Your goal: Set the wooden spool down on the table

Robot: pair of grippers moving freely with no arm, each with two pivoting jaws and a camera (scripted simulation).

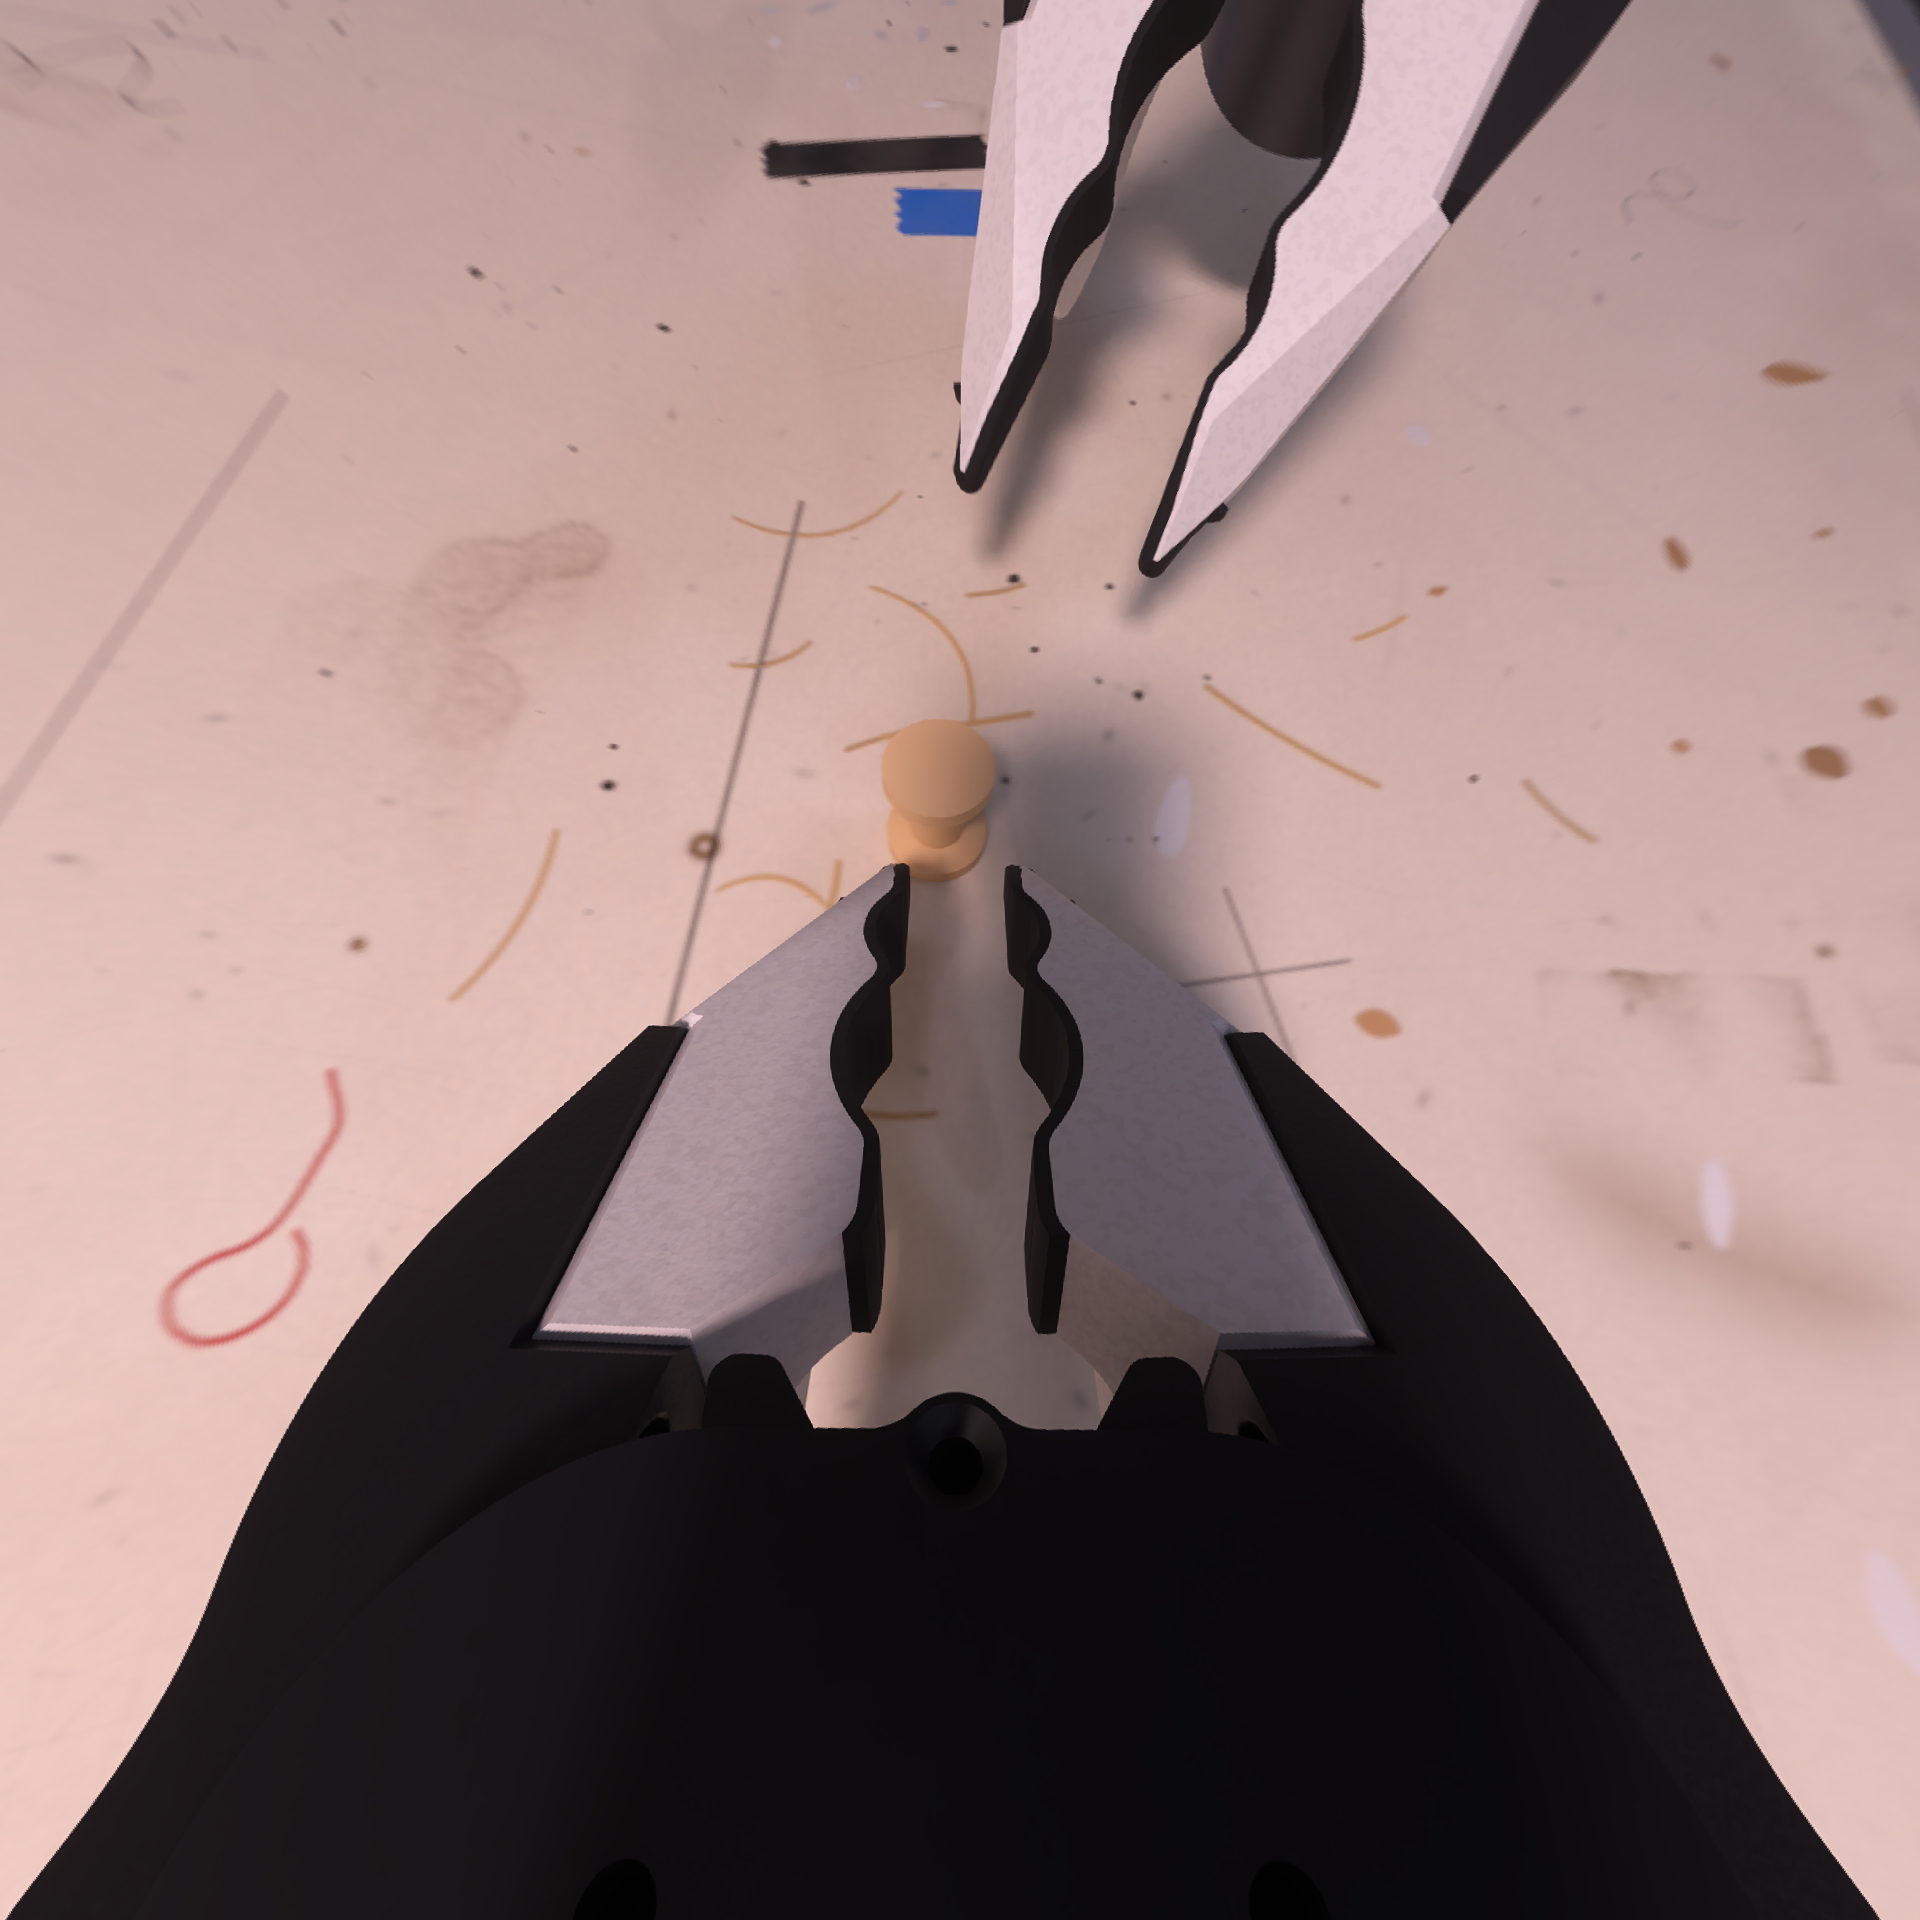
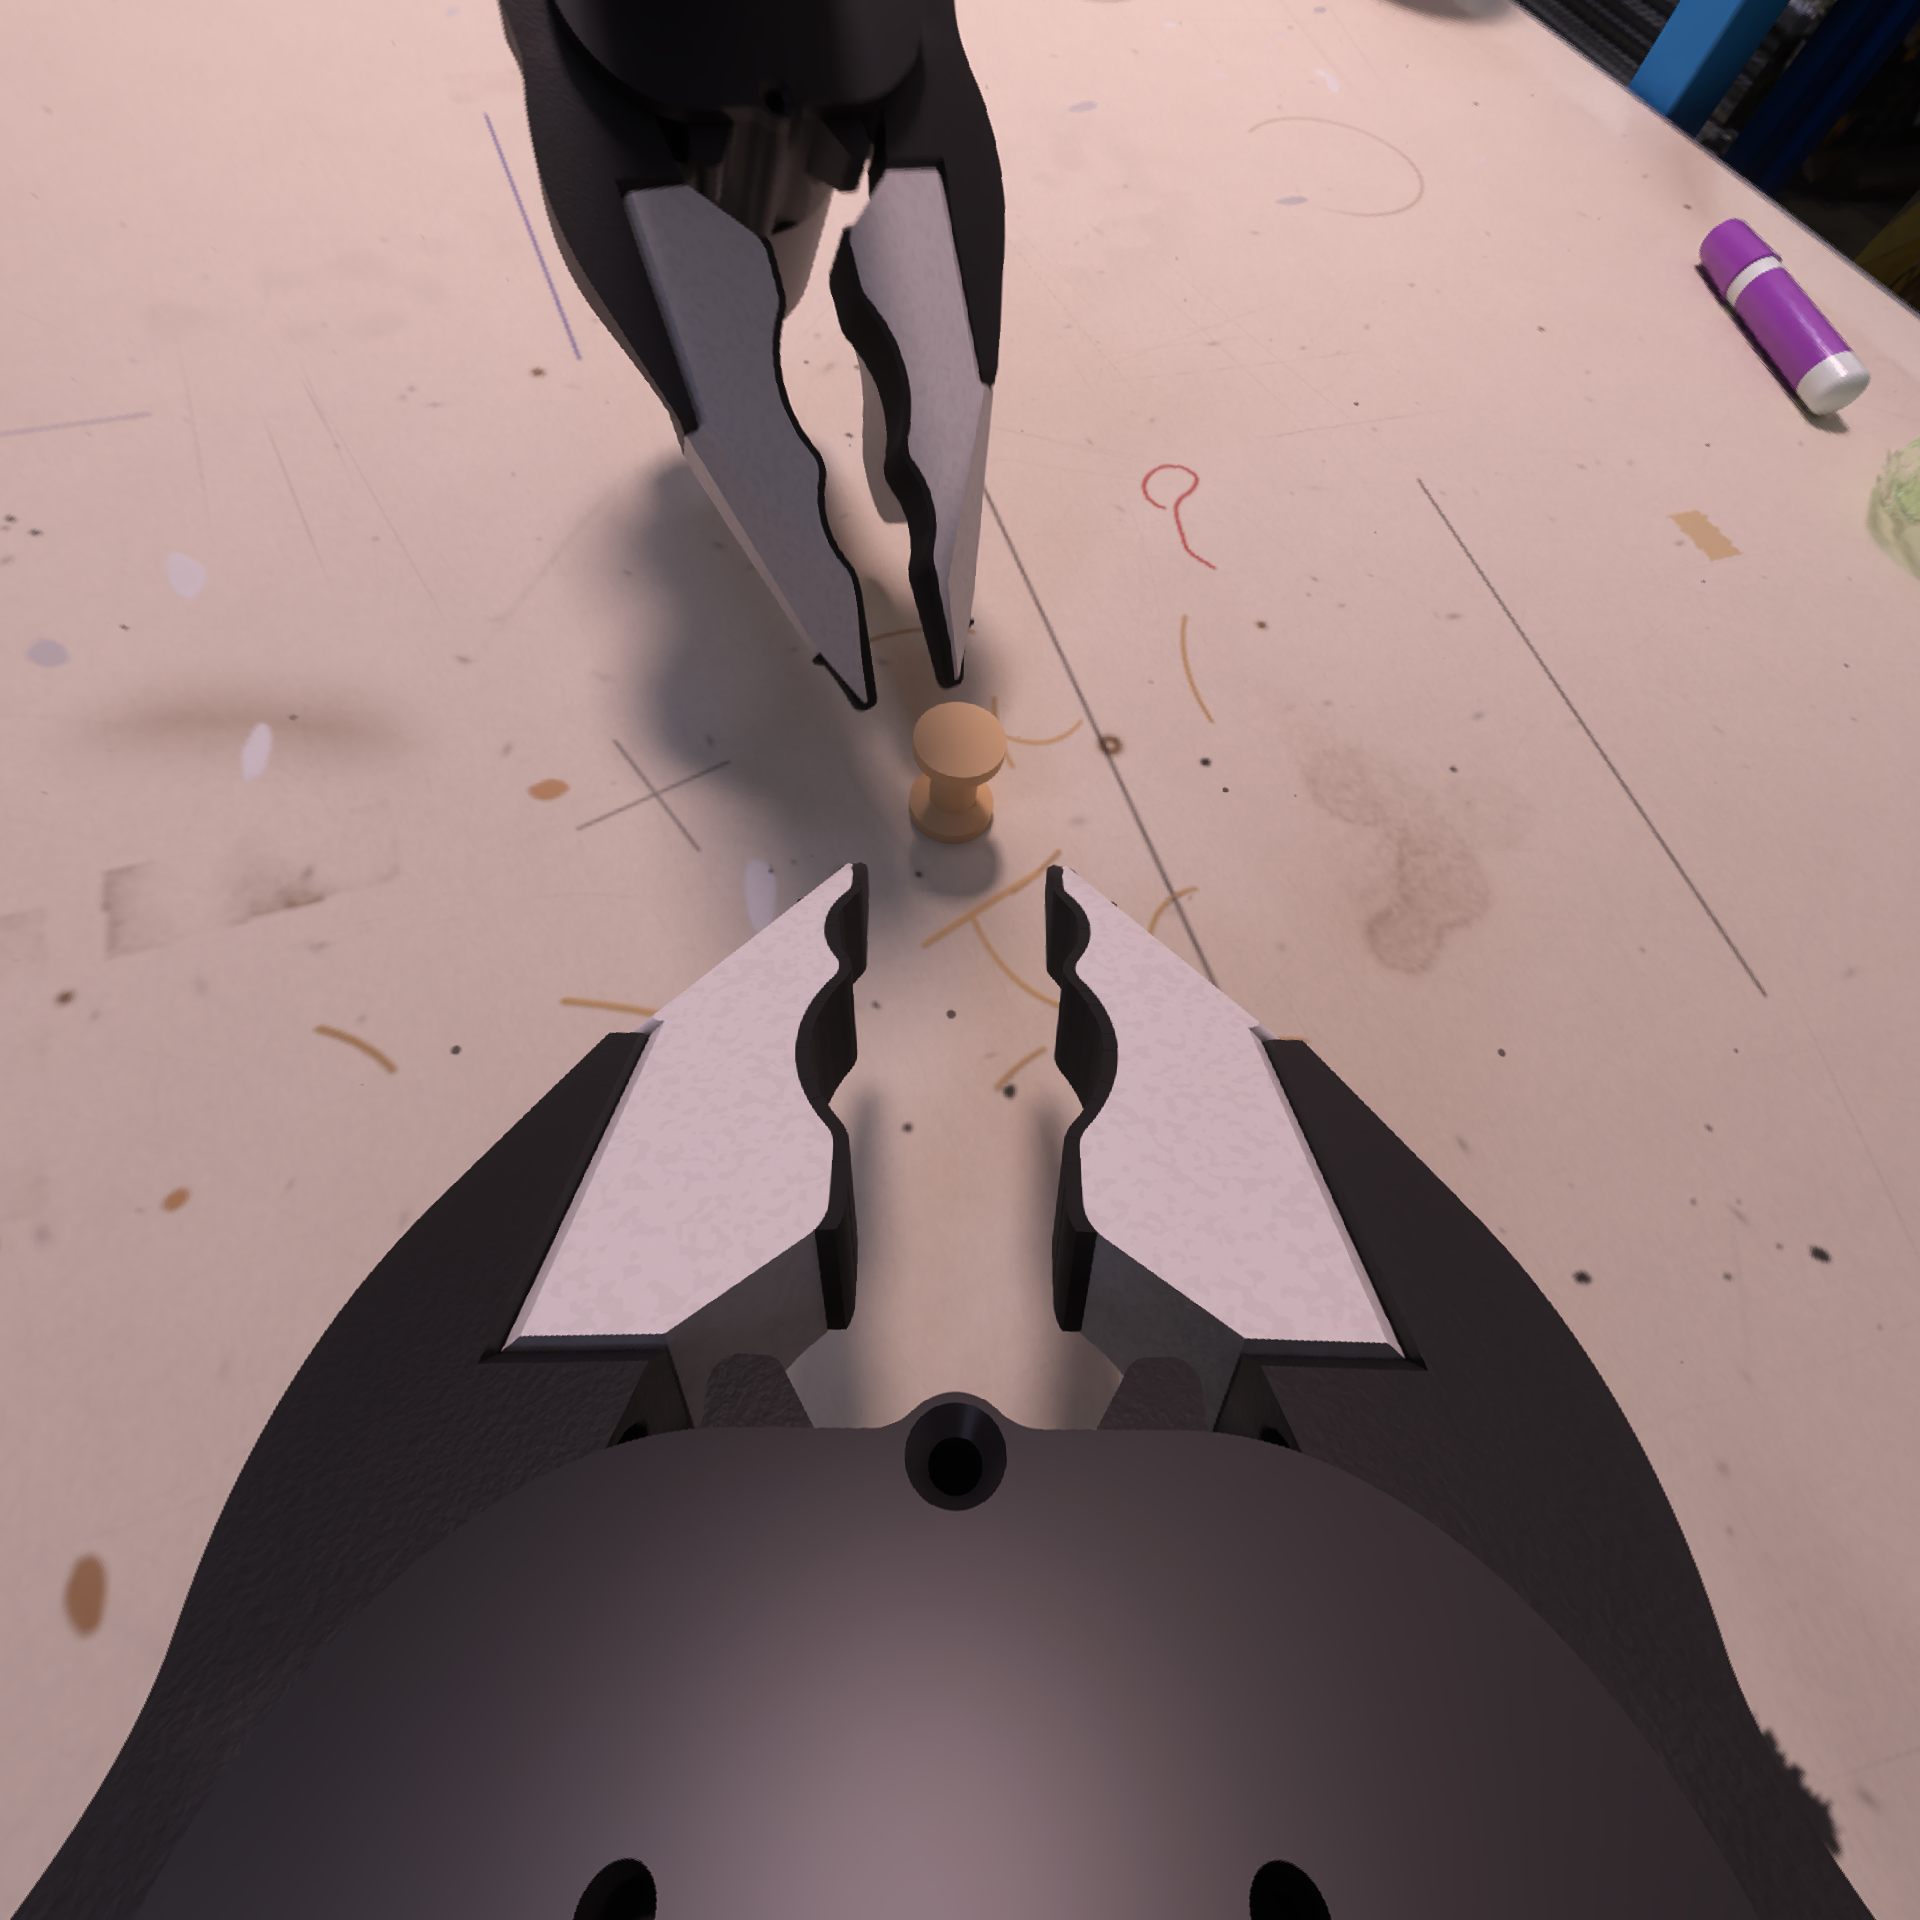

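Note:
The small tan wooden spool stands upright on the pinkish table, with its shadow at its base. My left gripper is open and empty; its fingertips are just short of the spool, apart from it. My right gripper is open and empty, with the spool a little ahead of its tips. The two grippers face each other across the spool: the right gripper shows beyond it in the left wrist view, and the left gripper shows close behind it in the right wrist view.
A purple and white tube lies near the table's far right edge, next to a blue post. A pale green thing is cut off at the right border. Black tape and blue tape are stuck flat on the table.

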